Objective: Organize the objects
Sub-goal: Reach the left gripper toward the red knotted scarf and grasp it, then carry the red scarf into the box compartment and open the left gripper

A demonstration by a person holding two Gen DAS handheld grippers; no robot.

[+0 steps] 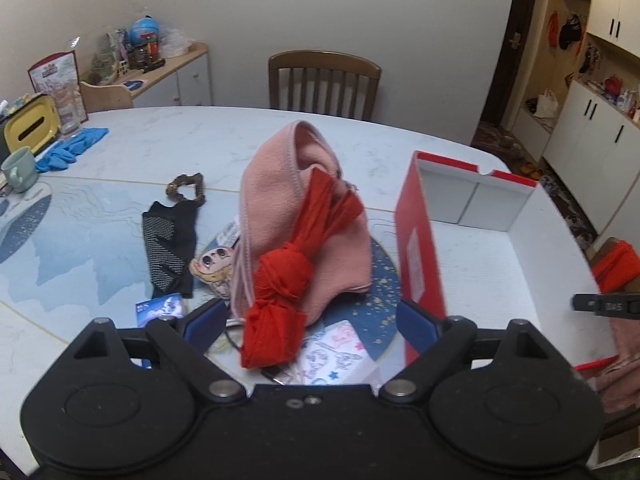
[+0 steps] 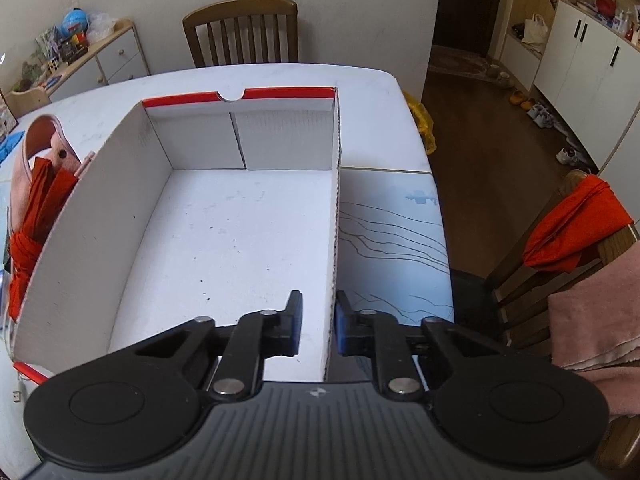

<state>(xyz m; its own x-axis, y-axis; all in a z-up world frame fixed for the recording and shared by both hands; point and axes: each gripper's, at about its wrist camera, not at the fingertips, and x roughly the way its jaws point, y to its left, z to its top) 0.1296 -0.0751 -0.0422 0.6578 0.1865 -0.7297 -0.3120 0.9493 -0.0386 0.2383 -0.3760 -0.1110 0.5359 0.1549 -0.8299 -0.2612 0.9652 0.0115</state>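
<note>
Far-left clutter: a yellow tissue box, a pale green mug and a blue cloth sit at the far left of the counter, well apart from the main pile.
Small items: a black patterned sock lies flat left of the pile, with a brown bead bracelet just beyond it and a cartoon-face sticker beside its near right edge.
Pile: a pink fleece garment is heaped at the middle of the counter, and a knotted red cloth drapes down its near side, over some printed cards.
Left gripper: the left gripper hangs over the near end of the red cloth with its blue pads spread wide on either side; it holds nothing.
Box: the red-and-white cardboard box stands open and empty just right of the pile, its left wall close to the pink garment.
Right gripper: the right gripper straddles the box's near right wall, pads narrowly apart and close to the cardboard on both sides; I cannot tell whether they actually pinch it.
Step in hand: it looks like bracing the box while the left side prepares to pick up the red cloth.
Next move: lower and close on the knot, the firmest part, then lift over the box's left wall; loose folds may snag the pink garment.
</note>
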